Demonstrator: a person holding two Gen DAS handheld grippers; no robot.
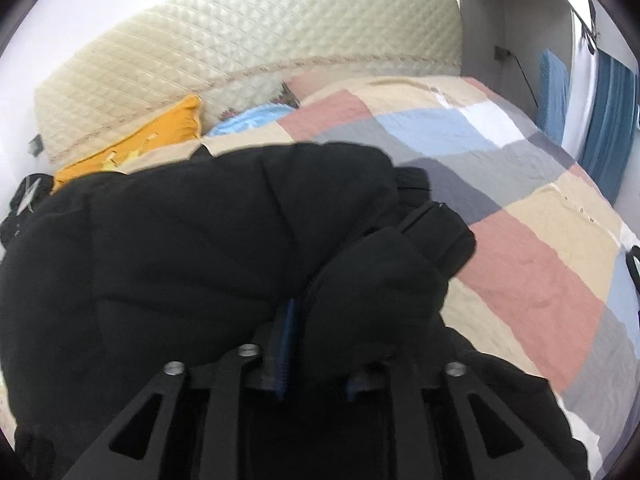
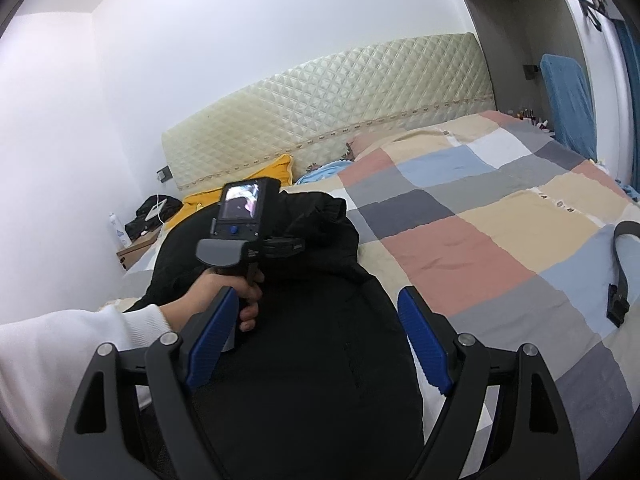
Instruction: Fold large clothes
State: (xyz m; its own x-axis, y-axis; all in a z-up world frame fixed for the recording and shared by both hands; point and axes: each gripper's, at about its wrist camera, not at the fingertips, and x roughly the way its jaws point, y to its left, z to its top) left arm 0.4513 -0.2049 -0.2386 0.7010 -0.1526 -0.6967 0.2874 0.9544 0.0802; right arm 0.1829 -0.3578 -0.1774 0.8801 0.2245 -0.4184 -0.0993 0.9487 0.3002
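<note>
The left gripper is seen with its jaws narrow and a fold of the black padded jacket bunched between the blue pads; whether the cloth is pinched cannot be told. The right gripper is held wide above the same jacket, nothing gripped. The jacket, puffy, quilted and crumpled, is heaped on the checked bedspread near the cream headboard.
</note>
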